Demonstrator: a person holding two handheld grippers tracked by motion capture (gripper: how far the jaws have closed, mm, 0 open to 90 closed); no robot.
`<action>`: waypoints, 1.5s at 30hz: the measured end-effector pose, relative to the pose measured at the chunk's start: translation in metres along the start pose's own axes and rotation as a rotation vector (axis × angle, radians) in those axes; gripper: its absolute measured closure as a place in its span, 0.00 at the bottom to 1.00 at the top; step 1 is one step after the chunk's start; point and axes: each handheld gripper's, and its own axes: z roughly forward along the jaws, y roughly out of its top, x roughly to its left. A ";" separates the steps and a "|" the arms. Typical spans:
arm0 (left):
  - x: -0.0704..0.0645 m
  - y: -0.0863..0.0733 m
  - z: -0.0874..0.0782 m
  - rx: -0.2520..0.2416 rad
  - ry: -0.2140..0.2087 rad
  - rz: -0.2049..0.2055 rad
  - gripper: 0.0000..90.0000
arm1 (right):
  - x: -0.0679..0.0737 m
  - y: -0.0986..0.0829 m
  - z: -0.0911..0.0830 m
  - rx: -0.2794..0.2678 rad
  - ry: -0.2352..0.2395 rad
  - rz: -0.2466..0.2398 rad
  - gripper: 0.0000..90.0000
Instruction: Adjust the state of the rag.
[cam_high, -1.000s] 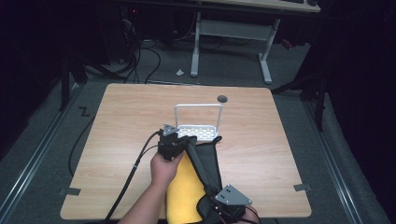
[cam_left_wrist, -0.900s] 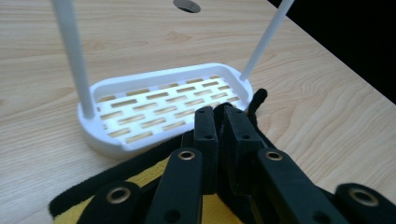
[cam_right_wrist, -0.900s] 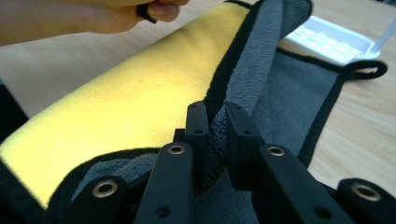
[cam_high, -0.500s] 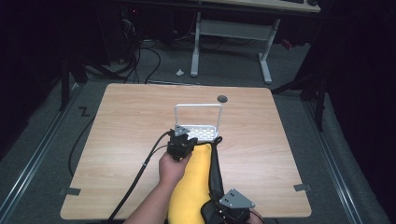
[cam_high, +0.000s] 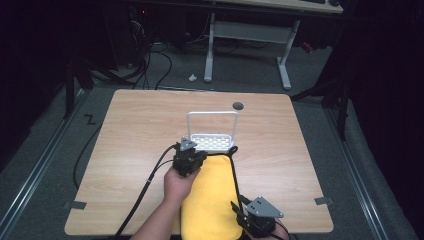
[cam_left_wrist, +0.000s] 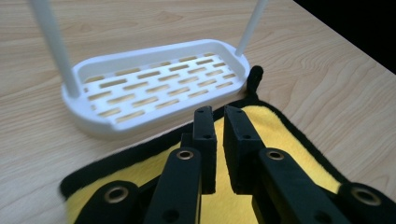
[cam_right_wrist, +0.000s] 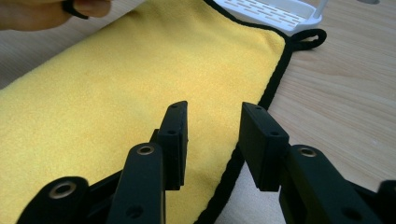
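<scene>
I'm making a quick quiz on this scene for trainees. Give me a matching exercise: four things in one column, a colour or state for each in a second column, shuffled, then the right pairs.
Things:
1. cloth
2. rack
3. left gripper
4. right gripper

Colour or state:
A. white, slotted base, upright handle
B. jaws wide apart, over the cloth's black edge
C. yellow with a black border, lying flat
D. jaws nearly together, over the cloth's end near the rack

Pairs: 1-C, 2-A, 3-D, 4-B
</scene>
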 end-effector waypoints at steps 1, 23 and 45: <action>0.002 -0.003 -0.004 -0.006 0.000 -0.002 0.92 | 0.000 0.000 0.001 -0.003 0.000 0.000 0.71; 0.000 -0.068 -0.048 0.116 -0.035 0.147 0.94 | -0.034 0.037 0.065 0.053 0.020 -0.027 0.99; -0.011 -0.100 -0.072 0.129 -0.117 0.227 0.91 | -0.015 0.013 0.068 0.132 0.058 -0.102 1.00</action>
